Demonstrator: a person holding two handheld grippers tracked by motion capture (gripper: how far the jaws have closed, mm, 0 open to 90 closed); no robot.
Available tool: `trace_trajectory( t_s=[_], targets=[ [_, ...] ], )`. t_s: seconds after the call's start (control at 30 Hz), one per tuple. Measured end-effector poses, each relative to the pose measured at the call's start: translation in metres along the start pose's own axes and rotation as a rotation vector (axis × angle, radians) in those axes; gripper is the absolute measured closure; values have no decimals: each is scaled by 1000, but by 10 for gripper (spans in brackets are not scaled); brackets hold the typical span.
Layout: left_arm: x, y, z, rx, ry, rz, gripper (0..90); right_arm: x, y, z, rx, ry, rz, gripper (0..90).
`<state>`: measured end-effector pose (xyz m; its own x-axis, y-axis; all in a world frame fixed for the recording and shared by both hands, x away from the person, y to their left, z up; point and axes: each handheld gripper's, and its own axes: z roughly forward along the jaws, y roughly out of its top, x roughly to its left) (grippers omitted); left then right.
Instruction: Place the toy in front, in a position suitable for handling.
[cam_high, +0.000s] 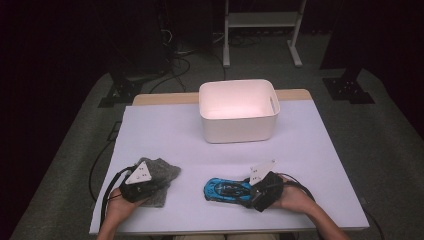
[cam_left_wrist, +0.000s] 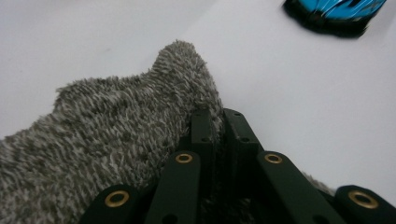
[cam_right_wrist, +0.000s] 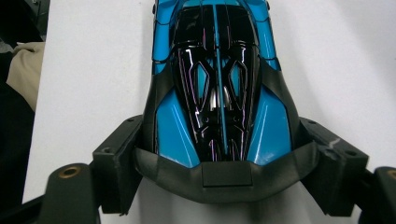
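We see our left gripper (cam_high: 150, 186) pinched shut on a grey cloth (cam_left_wrist: 116, 121) at the table's (cam_high: 165, 135) near left. Our right gripper (cam_right_wrist: 219, 158) straddles a blue toy car's (cam_right_wrist: 217, 88) rear, jaws against its sides. A white bin (cam_high: 238, 111) stands well beyond.

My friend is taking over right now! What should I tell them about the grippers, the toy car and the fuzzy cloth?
Left gripper: shut on the grey fuzzy cloth, which lies at the table's near left.
Right gripper: jaws around the tail of the blue toy car, touching its sides; the car is on the table.
White bin: at the far middle of the table, nothing visible in it.
Done: both things gripped.
Left, probably: lift both and put them in the bin.
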<state>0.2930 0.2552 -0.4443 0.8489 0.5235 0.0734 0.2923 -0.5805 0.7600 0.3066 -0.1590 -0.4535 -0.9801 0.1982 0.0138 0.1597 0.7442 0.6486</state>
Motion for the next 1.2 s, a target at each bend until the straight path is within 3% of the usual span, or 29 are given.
trace_trajectory(
  t_s=[0.2,0.27,0.33,0.53,0.77,1.07,1.2],
  targets=[
    [-8,13,-5,-72,-60,18,840,-2,0,0,2,13,-21,229],
    [-13,21,-3,-75,-78,52,840,-3,1,0,2,18,-25,229],
    [-20,31,0,-89,-133,77,840,-4,1,0,-1,24,-35,230],
    [-44,56,27,-39,-232,187,836,-7,0,1,-14,39,-42,230],
    [-57,78,60,12,-325,265,835,-9,0,2,-22,45,-37,230],
    [-73,107,84,20,-363,319,835,-8,0,3,-33,44,-36,230],
    [-75,112,90,13,-369,331,832,-9,-1,3,-36,46,-35,230]
  ],
)
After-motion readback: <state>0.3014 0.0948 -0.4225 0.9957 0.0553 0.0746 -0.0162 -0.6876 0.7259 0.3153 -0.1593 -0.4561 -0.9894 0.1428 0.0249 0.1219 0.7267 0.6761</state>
